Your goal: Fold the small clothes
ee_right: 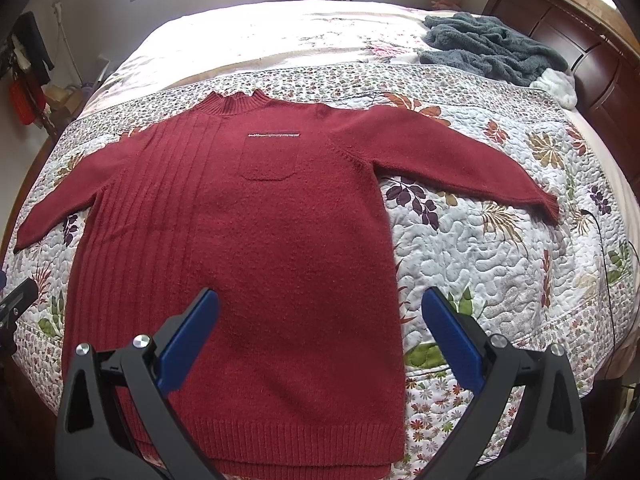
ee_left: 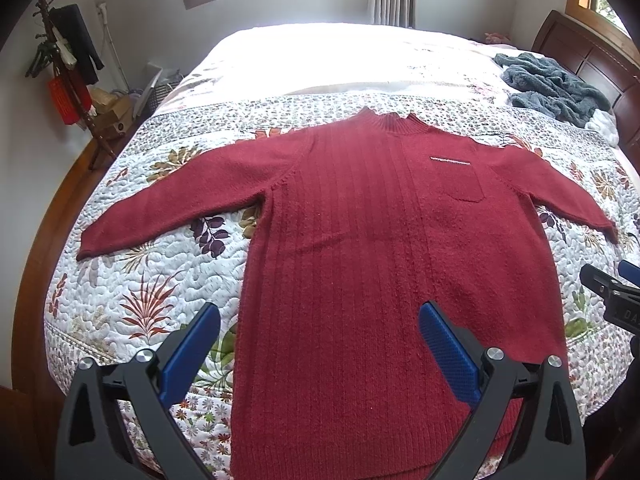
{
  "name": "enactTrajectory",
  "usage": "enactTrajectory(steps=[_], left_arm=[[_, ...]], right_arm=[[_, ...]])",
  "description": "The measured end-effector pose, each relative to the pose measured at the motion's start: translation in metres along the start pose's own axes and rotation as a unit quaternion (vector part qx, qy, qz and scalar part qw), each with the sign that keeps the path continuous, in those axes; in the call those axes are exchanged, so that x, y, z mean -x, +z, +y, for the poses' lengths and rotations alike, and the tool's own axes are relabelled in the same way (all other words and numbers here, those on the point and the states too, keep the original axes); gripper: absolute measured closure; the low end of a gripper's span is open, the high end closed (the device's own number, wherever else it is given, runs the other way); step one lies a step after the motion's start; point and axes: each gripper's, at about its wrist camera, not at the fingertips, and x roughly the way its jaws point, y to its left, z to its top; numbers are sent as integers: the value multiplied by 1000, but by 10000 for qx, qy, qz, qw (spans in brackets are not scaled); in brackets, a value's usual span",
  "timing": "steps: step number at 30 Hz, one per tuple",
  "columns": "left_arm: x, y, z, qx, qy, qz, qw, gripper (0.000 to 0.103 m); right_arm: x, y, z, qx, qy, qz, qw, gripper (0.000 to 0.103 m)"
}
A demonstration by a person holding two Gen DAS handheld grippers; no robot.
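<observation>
The left gripper [ee_left: 320, 344] hangs wide open and empty over the hem of the red sweater [ee_left: 360, 240], which lies flat, sleeves spread, near the bed's [ee_left: 120, 280] foot edge. The right gripper [ee_right: 320, 336] gapes equally. Soft, floppy knit: best pinched at shoulders or cuffs.

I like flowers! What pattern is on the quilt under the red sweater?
Leaves and flowers on white quilt, clearest in the right wrist view.
</observation>
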Motion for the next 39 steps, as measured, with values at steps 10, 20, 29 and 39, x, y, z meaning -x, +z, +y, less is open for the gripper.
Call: enactTrajectory(steps=[10, 20, 29, 39], left_arm=[[0, 1, -1, -20, 31, -5, 10000, 4], [2, 2, -1, -23, 72, -47, 10000, 4], [-1, 1, -1, -59, 115, -85, 9999, 4], [-58, 40, -20, 30, -157, 185, 9997, 4]], right_arm=[[0, 1, 0, 5, 7, -16, 10000, 3], [0, 2, -1, -4, 7, -8, 10000, 3], [-2, 3, -4, -32, 30, -22, 10000, 3], [-86, 51, -143, -1384, 215, 477, 9890, 3]])
